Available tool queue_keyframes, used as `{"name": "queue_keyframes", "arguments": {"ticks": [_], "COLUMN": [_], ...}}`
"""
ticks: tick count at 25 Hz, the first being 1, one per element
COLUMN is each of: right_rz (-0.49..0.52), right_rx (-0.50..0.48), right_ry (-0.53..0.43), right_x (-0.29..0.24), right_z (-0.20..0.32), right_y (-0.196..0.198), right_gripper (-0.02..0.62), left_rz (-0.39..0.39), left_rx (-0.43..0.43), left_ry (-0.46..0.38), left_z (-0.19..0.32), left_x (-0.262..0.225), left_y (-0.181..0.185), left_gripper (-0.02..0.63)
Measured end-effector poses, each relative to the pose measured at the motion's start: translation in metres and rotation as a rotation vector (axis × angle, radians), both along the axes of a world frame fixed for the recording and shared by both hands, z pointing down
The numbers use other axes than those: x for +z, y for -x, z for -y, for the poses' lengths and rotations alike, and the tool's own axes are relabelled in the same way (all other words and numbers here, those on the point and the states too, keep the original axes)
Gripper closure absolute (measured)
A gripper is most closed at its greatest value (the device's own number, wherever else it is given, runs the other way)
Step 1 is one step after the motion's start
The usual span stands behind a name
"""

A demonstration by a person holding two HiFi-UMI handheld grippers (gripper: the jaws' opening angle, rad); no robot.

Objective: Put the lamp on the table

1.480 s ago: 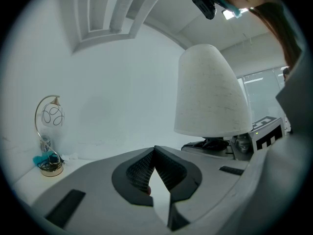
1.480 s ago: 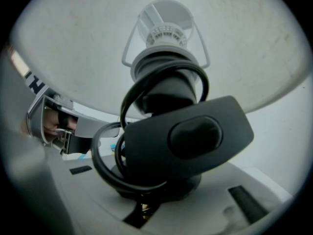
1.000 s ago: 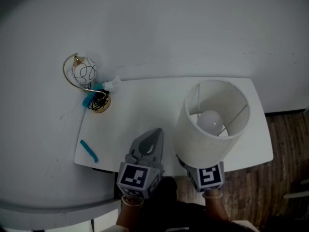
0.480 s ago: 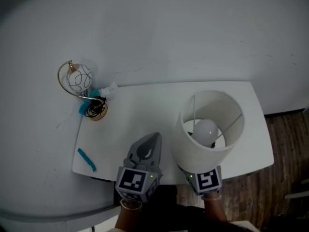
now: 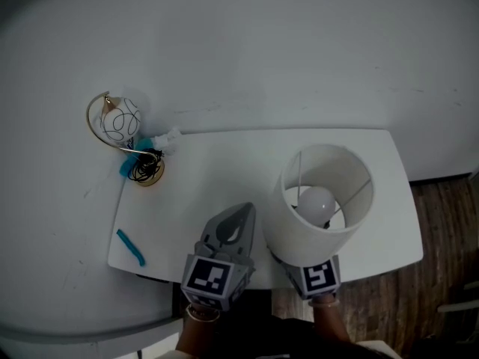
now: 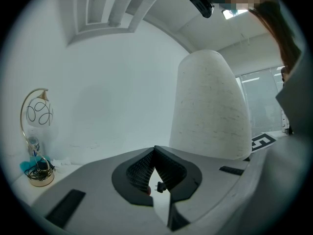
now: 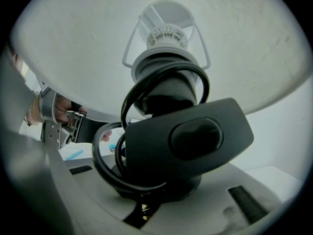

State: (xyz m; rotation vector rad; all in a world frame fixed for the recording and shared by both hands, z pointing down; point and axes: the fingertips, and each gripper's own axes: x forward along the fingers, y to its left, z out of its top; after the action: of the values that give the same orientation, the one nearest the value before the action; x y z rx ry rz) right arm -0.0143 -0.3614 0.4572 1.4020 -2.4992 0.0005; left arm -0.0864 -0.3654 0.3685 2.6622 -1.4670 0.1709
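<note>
The lamp has a white drum shade (image 5: 299, 238) with a round bulb (image 5: 317, 201) inside, and it stands upright over the right half of the white table (image 5: 217, 170). Only the marker cube (image 5: 319, 276) of my right gripper shows in the head view, below the shade. In the right gripper view the gripper (image 7: 146, 207) is shut on the lamp's black base (image 7: 161, 192). A coiled black cord (image 7: 105, 168) and its inline switch (image 7: 188, 141) hang in front of the stem. My left gripper (image 5: 238, 214) (image 6: 154, 173) is shut and holds nothing. It sits just left of the shade, over the table's near edge.
A small gold arc lamp with a wire-pattern globe (image 5: 120, 117) (image 6: 36, 114) stands at the table's far left corner, with a black cable bundle and a blue item at its foot (image 5: 142, 167). A blue strip (image 5: 131, 247) lies near the front left edge. Wooden floor (image 5: 441, 223) shows to the right.
The lamp in my right gripper has come from a tilt to nearly upright and shifted slightly toward the near edge. The left gripper has barely moved.
</note>
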Motion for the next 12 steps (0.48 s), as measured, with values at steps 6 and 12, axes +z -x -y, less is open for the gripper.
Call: {"name": "queue_keyframes", "arguments": {"ticks": [6,12], "right_rz": [0.009,0.026], "right_rx": [0.016,0.008], "right_ry": [0.006,-0.017], "right_x": [0.009,0.021], "right_z": [0.005,0.014], "right_y": [-0.003,-0.002], "right_gripper": [0.574,0.574], "left_rz": [0.001,0.01], "left_rx": [0.007,0.031], "left_ry": [-0.005,-0.017], "left_z": [0.002,0.003], "left_x": [0.001,0.004], "left_y": [-0.005,-0.008], "left_gripper": [0.612,0.612]}}
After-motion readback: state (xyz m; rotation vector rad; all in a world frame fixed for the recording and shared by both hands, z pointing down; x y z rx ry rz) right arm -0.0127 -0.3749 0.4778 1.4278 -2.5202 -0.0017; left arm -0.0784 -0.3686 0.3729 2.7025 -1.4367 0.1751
